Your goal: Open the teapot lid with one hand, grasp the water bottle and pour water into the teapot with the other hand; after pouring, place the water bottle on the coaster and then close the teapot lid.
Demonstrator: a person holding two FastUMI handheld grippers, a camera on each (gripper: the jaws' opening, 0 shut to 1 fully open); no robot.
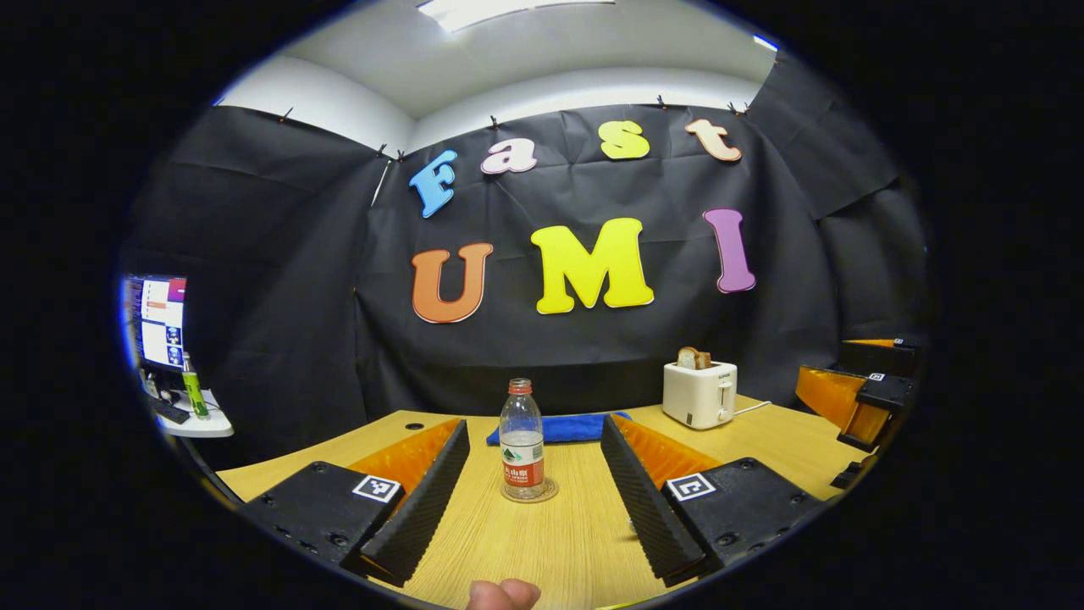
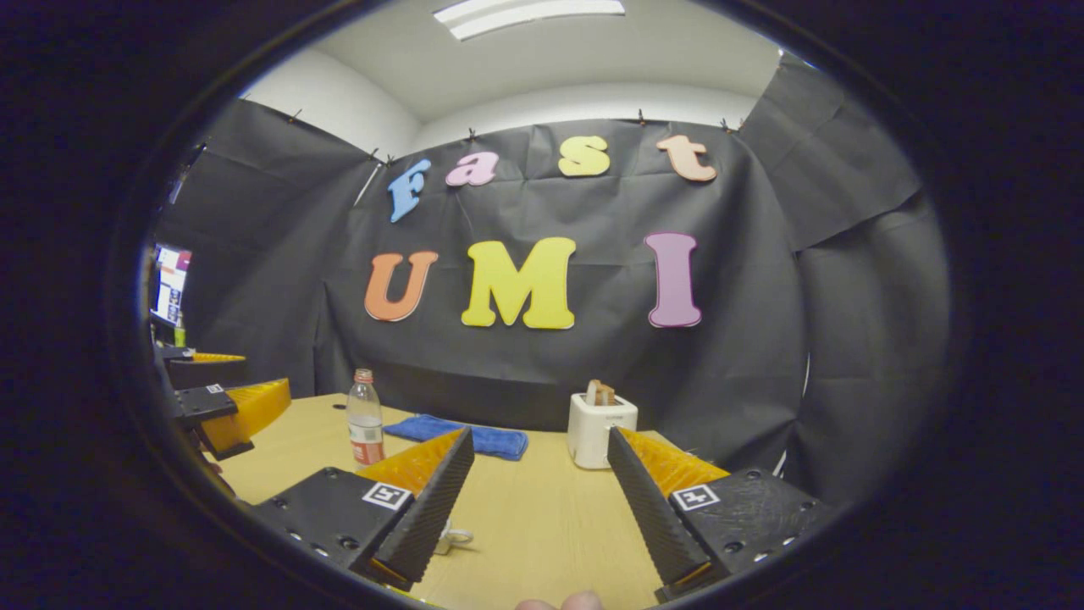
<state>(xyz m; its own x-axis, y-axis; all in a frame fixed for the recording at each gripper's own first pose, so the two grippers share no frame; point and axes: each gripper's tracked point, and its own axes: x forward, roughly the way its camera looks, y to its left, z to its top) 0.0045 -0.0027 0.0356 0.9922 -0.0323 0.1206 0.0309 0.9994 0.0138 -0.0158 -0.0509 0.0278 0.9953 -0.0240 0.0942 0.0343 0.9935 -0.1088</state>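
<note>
Water bottle (image 1: 522, 440) upright on coaster (image 1: 530, 491) mid-table, capped; left gripper (image 1: 529, 500) spread wide, lined up on it, apparently for the grasp; right gripper (image 2: 535, 504) also wide, holding nothing, toaster (image 2: 601, 429) ahead; teapot not made out.

1. Left gripper (image 1: 535, 424): I see a b/w square code tag (image 1: 376, 488) on each finger block. Pattern only, no txt.
2. Right gripper (image 2: 539, 434): same tags on both blocks, no chars or nos. I can read.
3. Water bottle (image 1: 522, 440): label (image 1: 522, 464) has print, too small for me to make out.
4. Toaster (image 1: 699, 394): tiny dark mark near top of front, illegible.
</note>
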